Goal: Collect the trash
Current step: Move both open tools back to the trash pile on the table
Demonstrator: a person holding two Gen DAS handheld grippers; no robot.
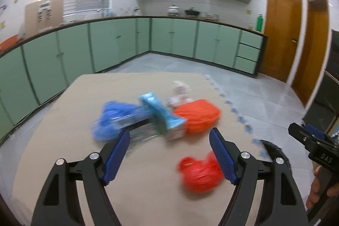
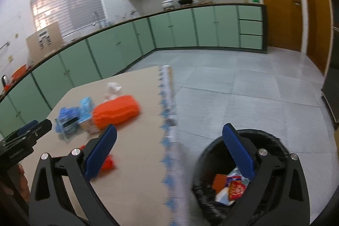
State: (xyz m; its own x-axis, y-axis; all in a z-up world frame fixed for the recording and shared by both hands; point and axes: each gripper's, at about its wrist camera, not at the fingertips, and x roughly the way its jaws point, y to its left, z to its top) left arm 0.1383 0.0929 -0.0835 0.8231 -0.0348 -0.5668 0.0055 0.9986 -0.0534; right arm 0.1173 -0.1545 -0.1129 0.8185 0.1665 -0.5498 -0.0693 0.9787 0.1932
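Left wrist view: left tongs (image 1: pixel 169 139) gape empty – red crumpled bag (image 1: pixel 199 175) lies just ahead-right, nearer them; right tongs (image 2: pixel 169 137) spread empty too.

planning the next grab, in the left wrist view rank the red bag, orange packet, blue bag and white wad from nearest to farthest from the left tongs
1. red bag, right beside the right-hand finger of the open left tongs
2. blue bag, just past the left-hand finger
3. orange packet, ahead and to the right; close to call against the blue bag
4. white wad, behind the packet, farthest back
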